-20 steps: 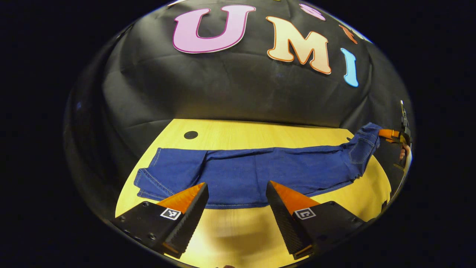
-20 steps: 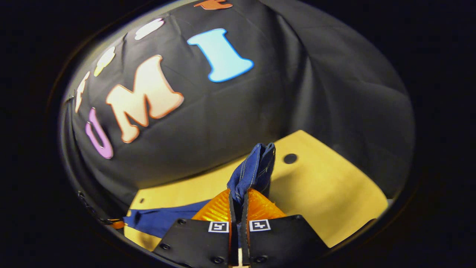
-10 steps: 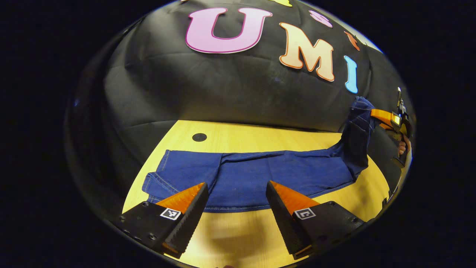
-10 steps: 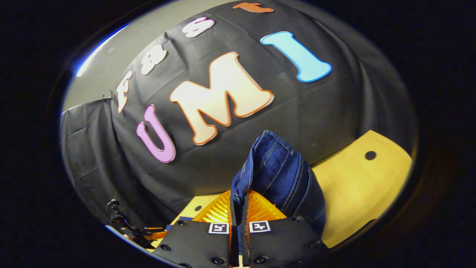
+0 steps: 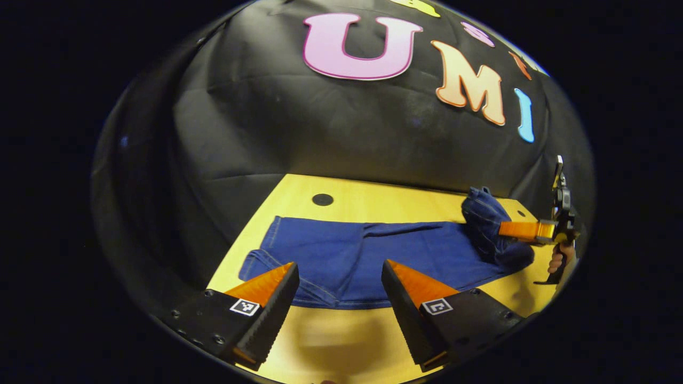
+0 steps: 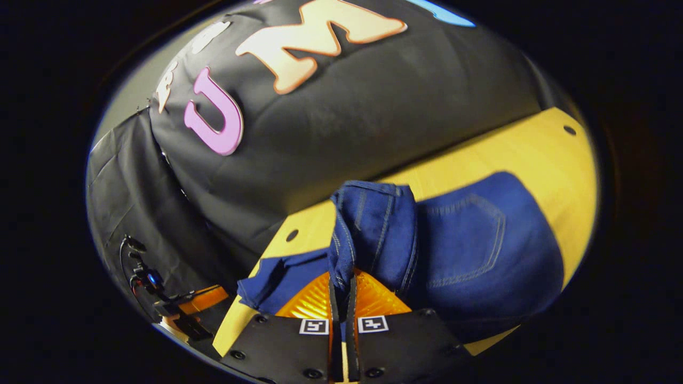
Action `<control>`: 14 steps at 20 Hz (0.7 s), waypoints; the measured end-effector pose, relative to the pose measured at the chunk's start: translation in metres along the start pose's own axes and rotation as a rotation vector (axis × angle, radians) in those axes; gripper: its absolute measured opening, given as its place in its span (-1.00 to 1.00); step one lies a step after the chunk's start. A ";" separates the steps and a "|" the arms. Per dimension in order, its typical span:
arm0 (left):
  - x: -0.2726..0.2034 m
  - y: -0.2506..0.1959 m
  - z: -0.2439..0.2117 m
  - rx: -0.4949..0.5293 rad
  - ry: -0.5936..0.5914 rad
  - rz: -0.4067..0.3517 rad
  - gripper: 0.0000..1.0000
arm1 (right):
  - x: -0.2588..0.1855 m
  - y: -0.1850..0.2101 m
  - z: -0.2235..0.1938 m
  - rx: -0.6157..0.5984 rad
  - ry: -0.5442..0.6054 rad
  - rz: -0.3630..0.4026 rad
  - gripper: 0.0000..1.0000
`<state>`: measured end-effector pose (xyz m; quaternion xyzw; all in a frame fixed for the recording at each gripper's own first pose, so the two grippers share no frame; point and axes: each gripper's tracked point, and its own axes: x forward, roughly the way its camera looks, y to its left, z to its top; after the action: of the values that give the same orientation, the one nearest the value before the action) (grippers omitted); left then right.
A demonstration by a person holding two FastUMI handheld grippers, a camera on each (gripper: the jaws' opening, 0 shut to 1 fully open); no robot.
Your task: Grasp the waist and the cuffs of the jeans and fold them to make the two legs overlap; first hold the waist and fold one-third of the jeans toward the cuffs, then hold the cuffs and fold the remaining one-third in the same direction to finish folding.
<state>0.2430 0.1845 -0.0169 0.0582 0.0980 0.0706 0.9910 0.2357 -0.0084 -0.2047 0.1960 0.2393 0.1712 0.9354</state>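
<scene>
On the wooden table (image 5: 347, 341) lay the jeans (image 5: 373, 256); right gripper (image 6: 341, 290) was clamped on the waist (image 6: 373, 229), folded over the legs; left gripper (image 5: 339, 277) hovered spread wide, holding nothing.

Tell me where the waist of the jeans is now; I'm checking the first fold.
In the right gripper view the waist is pinched in the right gripper, lifted above the table, over the jeans.

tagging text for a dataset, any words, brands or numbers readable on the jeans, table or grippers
jeans: none, just plain stitching.
table: none.
left gripper: none; its square markers carry black-and-white patterns, not letters or numbers.
right gripper: the same kind of markers, nothing to read.
</scene>
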 end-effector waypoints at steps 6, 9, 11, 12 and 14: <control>0.030 0.085 -0.029 -0.021 0.069 0.125 0.88 | 0.004 0.002 -0.010 -0.057 -0.014 -0.038 -0.89; 0.048 0.095 -0.045 -0.066 0.113 0.117 0.89 | 0.005 0.001 -0.009 -0.071 -0.006 -0.050 -0.83; 0.044 0.093 -0.049 -0.089 0.125 0.107 0.89 | 0.002 0.003 -0.006 -0.089 -0.012 -0.045 -0.64; 0.046 0.092 -0.054 -0.100 0.135 0.096 0.89 | 0.000 0.011 -0.003 -0.108 -0.022 -0.039 -0.58; 0.043 0.096 -0.055 -0.098 0.145 0.100 0.90 | -0.006 0.022 0.003 -0.147 -0.027 -0.036 -0.34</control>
<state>0.2618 0.2906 -0.0661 0.0093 0.1631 0.1287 0.9781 0.2274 0.0073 -0.1897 0.1247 0.2172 0.1687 0.9533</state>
